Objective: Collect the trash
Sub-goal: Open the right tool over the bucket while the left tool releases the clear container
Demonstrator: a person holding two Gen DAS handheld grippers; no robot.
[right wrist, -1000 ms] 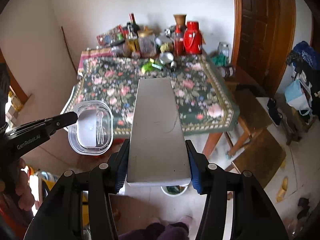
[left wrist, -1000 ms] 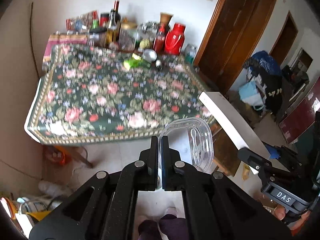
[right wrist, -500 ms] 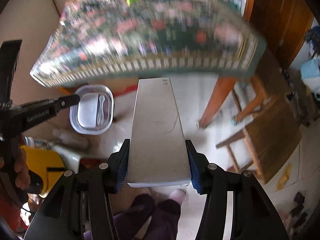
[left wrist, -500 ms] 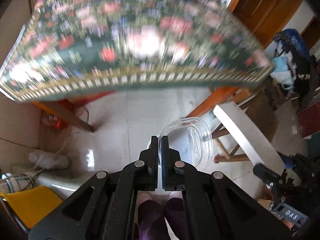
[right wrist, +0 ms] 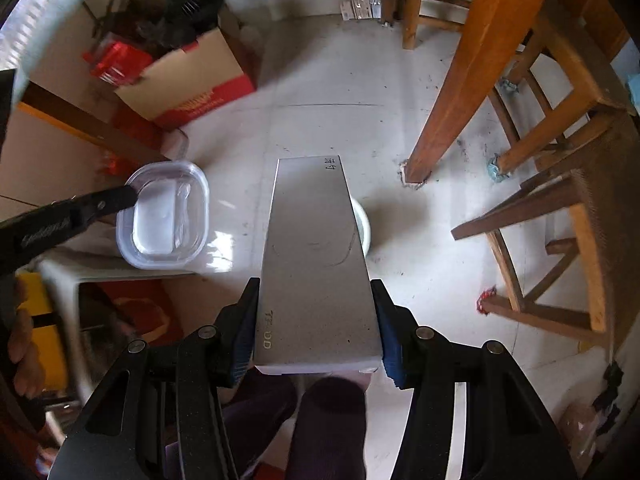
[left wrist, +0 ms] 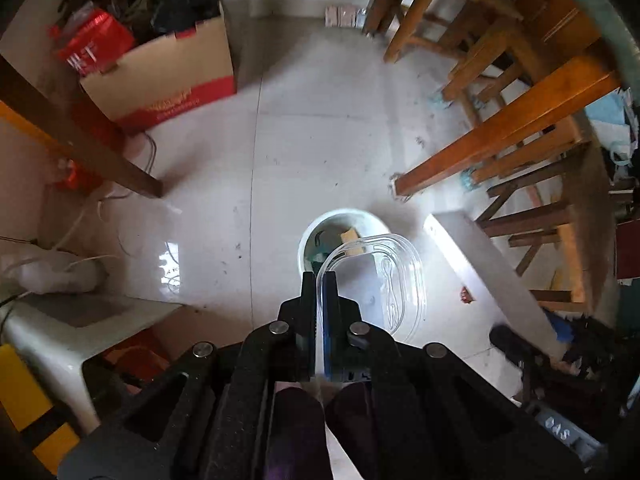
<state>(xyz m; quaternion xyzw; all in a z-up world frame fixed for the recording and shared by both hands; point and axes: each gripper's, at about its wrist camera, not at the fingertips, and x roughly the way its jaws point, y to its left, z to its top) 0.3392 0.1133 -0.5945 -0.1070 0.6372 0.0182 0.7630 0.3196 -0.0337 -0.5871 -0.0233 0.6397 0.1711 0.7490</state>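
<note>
My left gripper (left wrist: 319,280) is shut on the rim of a clear plastic lid (left wrist: 384,280) with a moulded spoon shape, held over the floor. That lid (right wrist: 168,216) also shows at the left of the right wrist view, pinched by the left gripper (right wrist: 130,196). My right gripper (right wrist: 316,320) is shut on a long white box (right wrist: 314,264), clamped by its two long sides. A small white bin (left wrist: 340,224) holding scraps stands on the floor just below and ahead of both; the box hides most of the bin (right wrist: 362,224) in the right wrist view.
A cardboard box (left wrist: 168,76) full of clutter stands at the far left. Wooden table legs (right wrist: 460,92) and stools (right wrist: 560,208) crowd the right side. A white plastic stool (left wrist: 68,332) sits at the near left. The person's feet (right wrist: 320,420) are below the grippers.
Both grippers have dropped from table height to near the floor and tilted downward, keeping hold of the lid and the box. The flowered table has left view; the white bin has appeared.
</note>
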